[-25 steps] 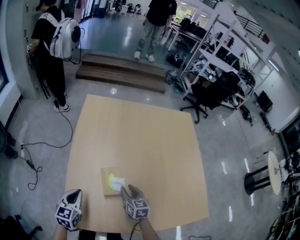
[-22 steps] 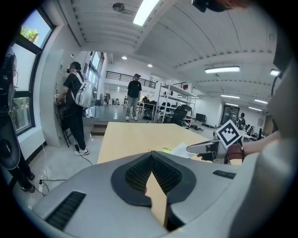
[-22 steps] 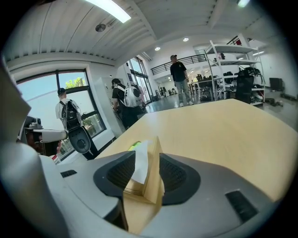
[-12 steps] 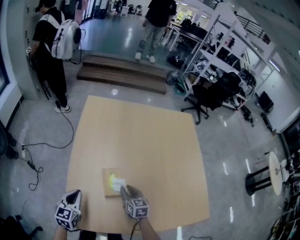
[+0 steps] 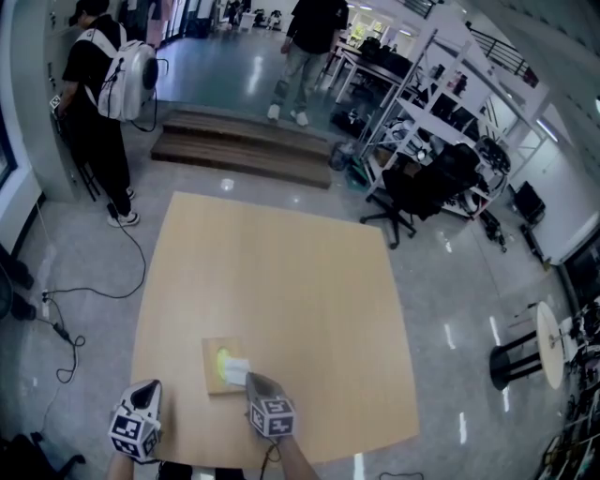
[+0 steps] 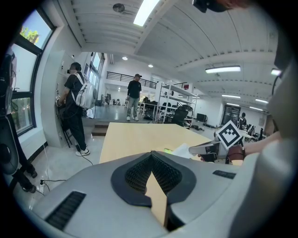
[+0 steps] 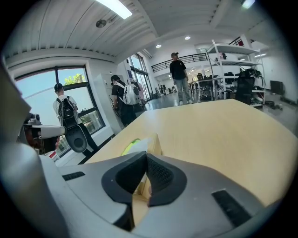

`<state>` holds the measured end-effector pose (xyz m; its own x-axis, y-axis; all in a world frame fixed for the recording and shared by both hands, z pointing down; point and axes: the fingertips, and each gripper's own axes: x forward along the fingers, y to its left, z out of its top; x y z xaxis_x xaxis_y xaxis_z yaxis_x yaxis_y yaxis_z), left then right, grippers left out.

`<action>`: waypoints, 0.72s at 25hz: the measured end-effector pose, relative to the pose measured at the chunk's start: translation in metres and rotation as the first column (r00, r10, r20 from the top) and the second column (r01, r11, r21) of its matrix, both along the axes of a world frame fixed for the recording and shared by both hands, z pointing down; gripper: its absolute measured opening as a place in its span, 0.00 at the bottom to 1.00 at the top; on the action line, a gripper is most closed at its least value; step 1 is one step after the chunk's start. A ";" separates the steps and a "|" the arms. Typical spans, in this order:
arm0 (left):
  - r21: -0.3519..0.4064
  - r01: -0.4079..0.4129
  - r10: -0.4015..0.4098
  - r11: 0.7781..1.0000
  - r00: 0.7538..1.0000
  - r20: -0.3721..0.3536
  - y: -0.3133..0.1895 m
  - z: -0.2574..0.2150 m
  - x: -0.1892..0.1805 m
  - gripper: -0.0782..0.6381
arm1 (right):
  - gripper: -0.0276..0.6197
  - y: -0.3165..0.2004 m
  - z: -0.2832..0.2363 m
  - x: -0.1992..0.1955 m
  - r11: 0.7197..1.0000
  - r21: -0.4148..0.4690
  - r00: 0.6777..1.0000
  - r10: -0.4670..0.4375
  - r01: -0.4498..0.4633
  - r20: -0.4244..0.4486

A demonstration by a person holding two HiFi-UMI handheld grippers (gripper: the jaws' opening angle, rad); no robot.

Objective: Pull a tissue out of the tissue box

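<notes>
Angled down at the tissue box [image 5: 212, 375] on the counter [image 5: 281, 272], the right claw [image 5: 249, 379] has just closed, pinching the white tissue [image 5: 234, 365]. The left claw [image 5: 150, 385] hovers beside it, jaws together.

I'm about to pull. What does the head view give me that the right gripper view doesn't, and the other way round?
Head view only: the whole outline of the table, with the tissue box near its close edge, plus the office chair and stool on the floor beyond.
Right gripper view only: the pads of the right tool, which have just closed with the tissue pinched at their tips, and the ceiling light.
Both: the box, the tissue, the tabletop and the person with the white backpack.
</notes>
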<state>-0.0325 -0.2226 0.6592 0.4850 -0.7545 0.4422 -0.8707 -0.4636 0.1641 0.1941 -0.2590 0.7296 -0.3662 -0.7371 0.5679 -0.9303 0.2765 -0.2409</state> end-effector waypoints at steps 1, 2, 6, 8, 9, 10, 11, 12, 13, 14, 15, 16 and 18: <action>0.001 0.000 0.000 1.000 1.000 0.000 0.001 0.000 -0.001 0.12 | 0.05 0.001 0.000 -0.001 1.000 0.000 1.000 0.000 0.000 0.001; 0.001 0.000 0.000 1.000 1.000 0.000 0.002 0.000 -0.002 0.12 | 0.05 0.003 0.000 -0.003 1.000 0.000 1.000 -0.002 0.002 0.002; 0.005 0.000 0.000 1.000 1.000 0.001 0.005 0.001 -0.001 0.12 | 0.05 0.006 0.000 -0.003 1.000 0.006 1.000 -0.010 0.010 0.000; 0.007 0.001 -0.001 1.000 1.000 0.000 0.001 0.000 -0.002 0.12 | 0.05 0.002 -0.003 -0.002 1.000 0.012 1.000 -0.008 0.008 0.000; 0.007 0.002 -0.002 1.000 1.000 -0.002 -0.001 0.000 -0.002 0.12 | 0.05 0.001 -0.005 -0.002 1.000 0.015 1.000 -0.006 0.006 0.000; 0.009 0.002 -0.002 1.000 1.000 -0.003 -0.003 -0.001 -0.002 0.12 | 0.05 -0.001 -0.006 -0.002 1.000 0.017 1.000 -0.005 0.005 -0.001; 0.011 0.003 -0.003 1.000 1.000 -0.004 -0.005 -0.002 -0.002 0.12 | 0.05 -0.002 -0.007 -0.001 1.000 0.019 1.000 -0.005 0.006 -0.003; 0.014 0.002 -0.002 1.000 1.000 -0.005 -0.006 -0.002 -0.001 0.12 | 0.05 -0.002 -0.008 -0.001 1.000 0.021 1.000 -0.006 0.006 -0.004; 0.017 0.001 -0.001 1.000 1.000 -0.006 -0.008 -0.003 0.000 0.12 | 0.05 -0.003 -0.009 -0.001 1.000 0.026 1.000 -0.007 0.007 -0.003; 0.020 0.000 0.000 1.000 1.000 -0.006 -0.009 -0.004 0.001 0.12 | 0.05 -0.004 -0.011 -0.001 0.999 0.032 1.000 -0.008 0.008 -0.001; 0.024 -0.001 0.001 1.000 1.000 -0.006 -0.010 -0.004 0.001 0.12 | 0.05 -0.004 -0.014 -0.002 0.999 0.038 1.000 -0.008 0.008 0.001; 0.026 -0.001 0.001 1.000 1.000 -0.007 -0.011 -0.005 0.001 0.12 | 0.05 -0.004 -0.016 -0.002 0.999 0.044 1.000 -0.008 0.008 0.002; 0.033 0.000 0.000 0.999 1.000 -0.008 -0.012 -0.007 0.000 0.12 | 0.05 -0.004 -0.020 -0.004 0.998 0.057 1.000 -0.007 0.007 0.002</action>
<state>-0.0323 -0.2346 0.6524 0.4885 -0.7685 0.4132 -0.8694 -0.4687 0.1562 0.1905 -0.2628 0.7092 -0.3725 -0.7657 0.5243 -0.9279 0.2965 -0.2262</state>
